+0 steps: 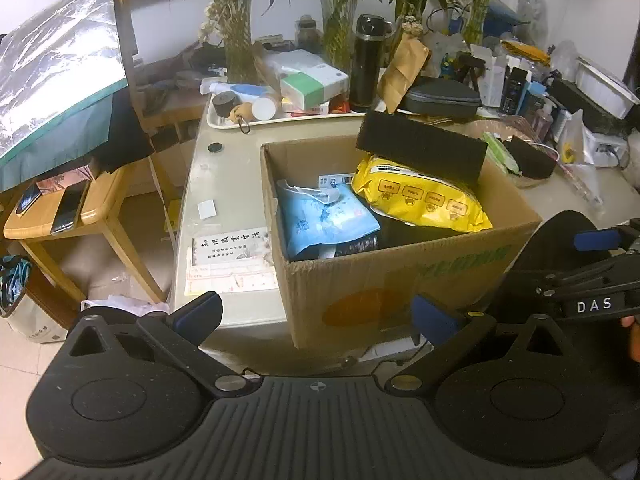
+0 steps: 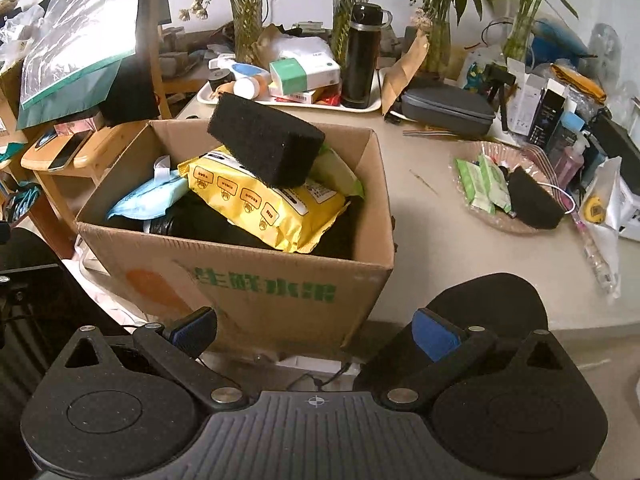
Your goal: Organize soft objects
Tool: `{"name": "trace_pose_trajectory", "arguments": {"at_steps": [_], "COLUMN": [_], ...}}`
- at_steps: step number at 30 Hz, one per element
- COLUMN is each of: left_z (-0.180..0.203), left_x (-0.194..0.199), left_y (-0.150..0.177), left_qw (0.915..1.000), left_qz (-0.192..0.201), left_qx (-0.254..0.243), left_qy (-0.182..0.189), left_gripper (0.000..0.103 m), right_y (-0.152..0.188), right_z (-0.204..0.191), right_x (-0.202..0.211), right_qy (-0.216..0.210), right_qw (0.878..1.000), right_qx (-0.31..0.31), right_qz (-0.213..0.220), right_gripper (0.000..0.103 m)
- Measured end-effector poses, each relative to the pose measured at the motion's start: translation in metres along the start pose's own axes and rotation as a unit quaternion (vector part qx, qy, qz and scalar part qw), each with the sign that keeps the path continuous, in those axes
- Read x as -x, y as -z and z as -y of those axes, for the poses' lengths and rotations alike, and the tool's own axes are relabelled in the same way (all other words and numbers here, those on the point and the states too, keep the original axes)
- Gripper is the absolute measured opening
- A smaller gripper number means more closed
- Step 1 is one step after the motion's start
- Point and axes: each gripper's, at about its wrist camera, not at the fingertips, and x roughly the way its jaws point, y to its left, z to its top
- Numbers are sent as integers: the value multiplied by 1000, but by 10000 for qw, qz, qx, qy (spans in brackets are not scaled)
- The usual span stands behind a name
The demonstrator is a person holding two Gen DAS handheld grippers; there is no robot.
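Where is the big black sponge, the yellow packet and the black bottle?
black sponge (image 2: 266,146), right wrist view, middle of its top face.
yellow packet (image 2: 256,204), right wrist view, on its printed front.
black bottle (image 1: 366,68), left wrist view, middle of its body.

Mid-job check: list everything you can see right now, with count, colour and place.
box: 1, brown cardboard, table's near edge
sponge: 1, black, atop the box's pile
yellow pack: 1, in box under sponge
blue pack: 1, box's left side
second sponge: 1, black, in the plate
green packets: several, in the plate
plate: 1, clear, right of box
flask: 1, black, on tray
tray: 1, white, behind box
case: 1, grey, right of tray
table: 1, beige
left gripper: 1, black, open, empty
right gripper: 1, black, open, empty
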Motion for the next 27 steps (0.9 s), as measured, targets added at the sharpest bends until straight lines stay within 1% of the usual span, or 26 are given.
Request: {"name": "trace_pose_trajectory", "arguments": {"at_steps": [27], "left_z": [2], "left_x": [-3], "left_y": [0], "left_qw": [10000], "left_qz": [-90], "left_qx": [-1], "left_qy": [-22], "left_gripper": [103], "right_y": [3], "right_z": [4], "right_x": [-4], "right_qy": [31], "right_qw": [9999], "right_qx": [-27], "right_qz": [-140], "right_gripper": [103]}}
